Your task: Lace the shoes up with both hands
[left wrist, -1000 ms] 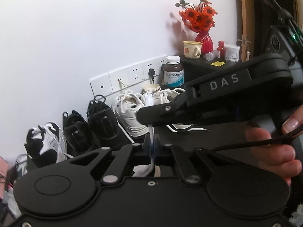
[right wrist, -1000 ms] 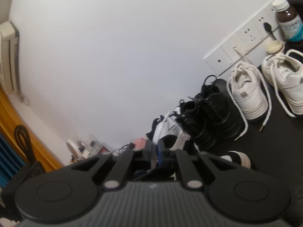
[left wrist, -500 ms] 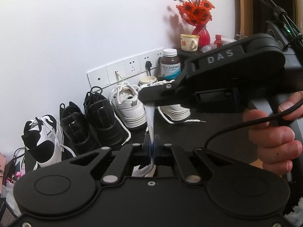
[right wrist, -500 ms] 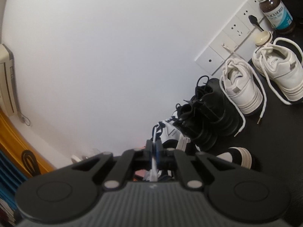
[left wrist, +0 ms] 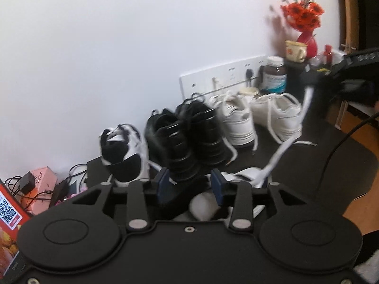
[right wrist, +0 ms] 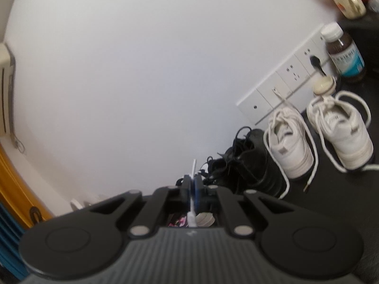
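Matt black claw (left wrist: 190, 184), (woven) white lace (left wrist: 279, 156)

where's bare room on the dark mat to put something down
Free: the dark mat in front of the white sneakers, out to its right edge by the wood floor. Crowded: the wall side, where black shoes and sneakers stand in a row.

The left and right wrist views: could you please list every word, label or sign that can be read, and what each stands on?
"JON": pink box, upside down, the rest hidden.
Brown bottle: label text too blurred to read.
Right tongs: pale letters on the side, too blurred to read.
Red packet: a QR code, no legible words.
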Motion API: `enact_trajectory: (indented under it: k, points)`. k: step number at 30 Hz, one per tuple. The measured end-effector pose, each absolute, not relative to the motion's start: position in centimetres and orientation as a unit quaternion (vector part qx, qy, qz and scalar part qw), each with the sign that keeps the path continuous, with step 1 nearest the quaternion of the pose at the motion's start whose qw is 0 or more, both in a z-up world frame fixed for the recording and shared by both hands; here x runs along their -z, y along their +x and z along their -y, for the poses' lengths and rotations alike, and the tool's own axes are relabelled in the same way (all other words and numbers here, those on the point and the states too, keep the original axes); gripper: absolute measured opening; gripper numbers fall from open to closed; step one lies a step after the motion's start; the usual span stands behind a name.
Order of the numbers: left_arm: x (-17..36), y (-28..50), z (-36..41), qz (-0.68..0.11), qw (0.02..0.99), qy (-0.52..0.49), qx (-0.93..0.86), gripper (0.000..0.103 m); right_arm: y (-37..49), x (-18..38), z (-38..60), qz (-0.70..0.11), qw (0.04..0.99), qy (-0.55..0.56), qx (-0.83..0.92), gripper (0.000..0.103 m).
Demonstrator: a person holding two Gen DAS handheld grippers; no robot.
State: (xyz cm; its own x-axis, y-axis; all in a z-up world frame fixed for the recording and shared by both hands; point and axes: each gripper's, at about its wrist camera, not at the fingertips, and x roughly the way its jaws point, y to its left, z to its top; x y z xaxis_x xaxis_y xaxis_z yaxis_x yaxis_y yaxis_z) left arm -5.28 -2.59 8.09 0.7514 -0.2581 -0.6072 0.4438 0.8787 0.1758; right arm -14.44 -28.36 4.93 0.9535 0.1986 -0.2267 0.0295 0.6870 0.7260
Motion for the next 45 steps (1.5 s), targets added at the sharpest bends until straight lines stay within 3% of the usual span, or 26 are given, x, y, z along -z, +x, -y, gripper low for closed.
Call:
enact_trajectory:
  k: [5,13,19,27,45]
  points:
    - [-6.4,-2.6,1.1,-0.321,0.91,0.159,0.209,0.037,-12.2,-6.0,25.3,-0.165,0.927,0.334,-0.043,0.003]
    - [-3.9,0.1,0.4,-0.331,0.894,0.141,0.269,0.037,-7.0,-4.4,17.7,-0.262,0.928,0.26,-0.05,0.003]
    - [-2.5,3.7,-3.1,-0.381,0.878,-0.001,0.289,0.036,-5.1,-2.2,14.1,-0.326,0.914,0.24,-0.036,0.003]
    - [-1.9,5.0,-4.2,-0.386,0.864,-0.028,0.322,0.037,-4.0,-0.7,12.3,-0.372,0.9,0.225,-0.022,0.003]
    - [0.2,8.1,-6.4,-0.434,0.831,-0.149,0.316,0.043,-1.0,4.0,17.0,-0.432,0.749,0.502,-0.01,0.001]
